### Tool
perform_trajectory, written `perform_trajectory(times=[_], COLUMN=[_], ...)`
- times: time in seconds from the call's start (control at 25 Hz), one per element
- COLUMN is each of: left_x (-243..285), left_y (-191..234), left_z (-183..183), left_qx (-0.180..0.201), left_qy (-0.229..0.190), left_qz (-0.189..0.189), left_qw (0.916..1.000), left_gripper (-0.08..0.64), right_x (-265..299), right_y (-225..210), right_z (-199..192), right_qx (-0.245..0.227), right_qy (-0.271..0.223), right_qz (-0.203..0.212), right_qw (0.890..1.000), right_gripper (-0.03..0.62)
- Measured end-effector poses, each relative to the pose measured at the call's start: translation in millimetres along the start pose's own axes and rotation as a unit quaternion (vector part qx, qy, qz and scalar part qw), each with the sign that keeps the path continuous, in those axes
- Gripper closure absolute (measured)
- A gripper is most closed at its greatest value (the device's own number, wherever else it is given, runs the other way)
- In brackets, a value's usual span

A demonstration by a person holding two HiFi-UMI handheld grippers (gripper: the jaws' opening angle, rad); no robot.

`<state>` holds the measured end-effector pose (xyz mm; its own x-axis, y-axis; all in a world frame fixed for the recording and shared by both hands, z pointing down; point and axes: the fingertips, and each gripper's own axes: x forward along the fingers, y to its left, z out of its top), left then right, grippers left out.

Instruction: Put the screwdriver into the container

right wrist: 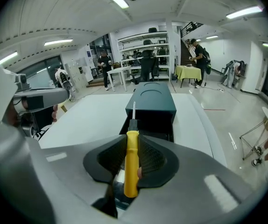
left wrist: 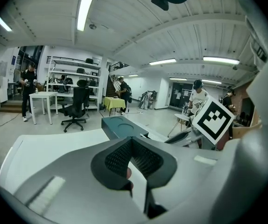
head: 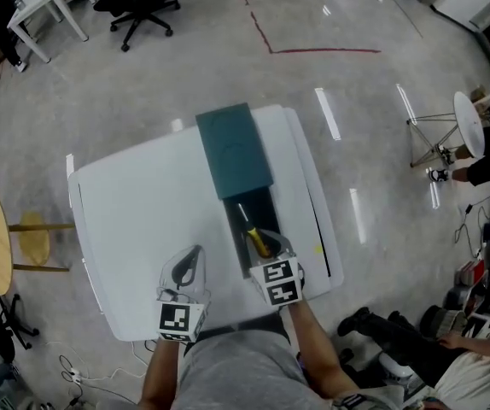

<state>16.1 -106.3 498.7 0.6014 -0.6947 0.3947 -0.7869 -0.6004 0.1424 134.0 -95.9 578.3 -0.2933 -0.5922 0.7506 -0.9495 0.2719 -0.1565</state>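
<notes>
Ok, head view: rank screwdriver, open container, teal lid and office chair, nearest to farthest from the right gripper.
1. screwdriver, held in the right gripper.
2. open container, just ahead of the jaws.
3. teal lid, farther ahead, beyond the opening.
4. office chair, far off on the floor, upper left.

Right claw (head: 266,237) clamped (left claw (head: 196,250) closed, empty)

A lab hall (concrete floor (head: 185,67), strip lights (left wrist: 85,8)) with shelving (left wrist: 71,73) and office chairs (head: 142,7).
</notes>
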Motion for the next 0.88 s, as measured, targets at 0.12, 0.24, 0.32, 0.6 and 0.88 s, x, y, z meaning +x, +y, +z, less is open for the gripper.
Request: perform_trajectory(times=[0.12, 0.24, 0.32, 0.6, 0.88], left_x=[10.5, 19.6, 23.9, 34.4, 43.9], left_y=[4.3, 6.8, 10.3, 18.9, 31.8], left_z=[-4.3, -9.1, -14.1, -25.1, -33.8], left_qx=[-0.006, -0.012, -0.016, -0.029, -0.04], left_qy=[0.009, 0.016, 0.022, 0.034, 0.051], left_qz=[0.003, 0.004, 0.006, 0.012, 0.021], left_qw=[0.9999, 0.9998, 0.9996, 0.9989, 0.9977], left_gripper=[0.548, 0.548, 0.548, 0.548, 0.548], right_x=[14.6, 26.8, 35.1, 58.6, 80.0], right_y=[-2.7, -5.9, -5.9, -5.3, -5.4], right_z=[-3.6, -6.8, -8.1, -12.3, -15.6], right_qx=[0.003, 0.005, 0.006, 0.007, 0.008], right_qy=[0.016, 0.028, 0.034, 0.057, 0.079], right_qz=[0.009, 0.016, 0.02, 0.033, 0.041], right_qw=[1.0, 0.999, 0.999, 0.998, 0.996], right_gripper=[0.515, 0.515, 0.515, 0.515, 0.515])
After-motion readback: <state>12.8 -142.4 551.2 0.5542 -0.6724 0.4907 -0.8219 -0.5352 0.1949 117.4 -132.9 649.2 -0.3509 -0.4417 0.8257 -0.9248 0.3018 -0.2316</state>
